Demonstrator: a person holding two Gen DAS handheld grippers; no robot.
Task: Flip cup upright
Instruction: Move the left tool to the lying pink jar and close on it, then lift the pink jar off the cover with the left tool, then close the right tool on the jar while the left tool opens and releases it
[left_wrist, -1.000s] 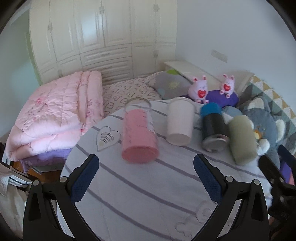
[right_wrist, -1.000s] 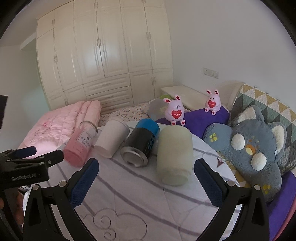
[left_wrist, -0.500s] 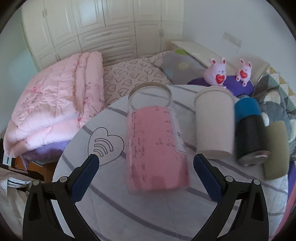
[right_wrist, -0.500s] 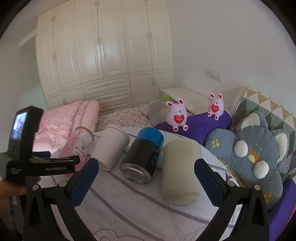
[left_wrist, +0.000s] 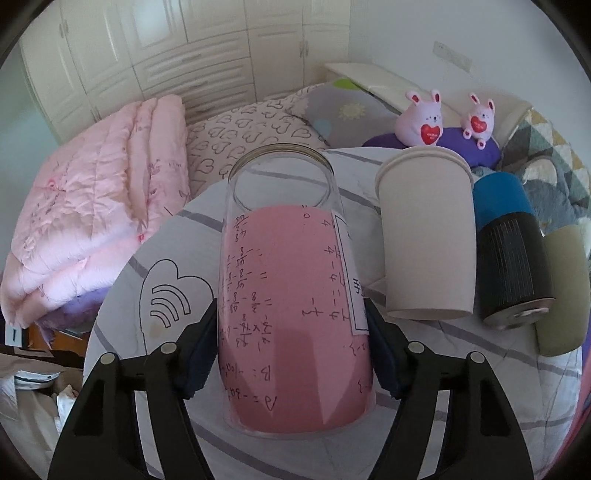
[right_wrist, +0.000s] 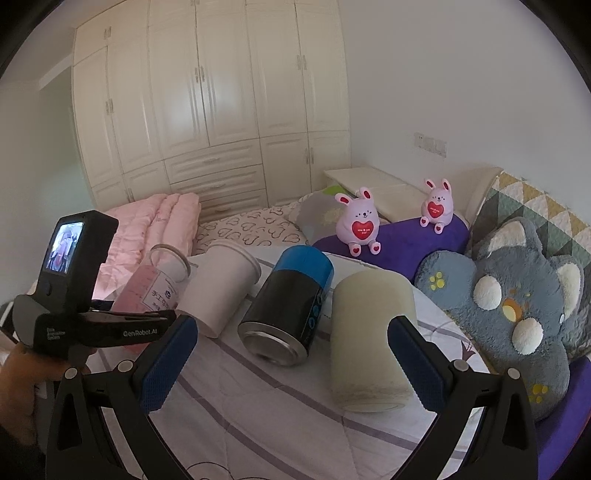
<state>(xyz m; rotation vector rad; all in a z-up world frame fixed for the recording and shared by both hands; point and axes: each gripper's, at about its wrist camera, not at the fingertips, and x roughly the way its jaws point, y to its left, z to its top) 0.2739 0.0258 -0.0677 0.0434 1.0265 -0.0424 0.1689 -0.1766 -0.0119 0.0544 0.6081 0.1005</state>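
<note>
A clear glass cup lined with pink paper lies on its side on the round striped table, mouth pointing away. My left gripper is shut on it, a blue pad pressed to each side near its base. The cup also shows in the right wrist view behind the left gripper's body. To its right lie a white cup, a black and blue cup and a frosted pale cup. My right gripper is open and empty, above the table before the black cup.
A folded pink quilt lies on the bed to the left. Two pink bunny toys sit on a purple cushion behind the table. A grey plush cushion lies at the right. White wardrobes fill the back wall.
My left gripper moved forward onto the pink cup and closed on its sides. My right gripper drew back and rose slightly, still open.
</note>
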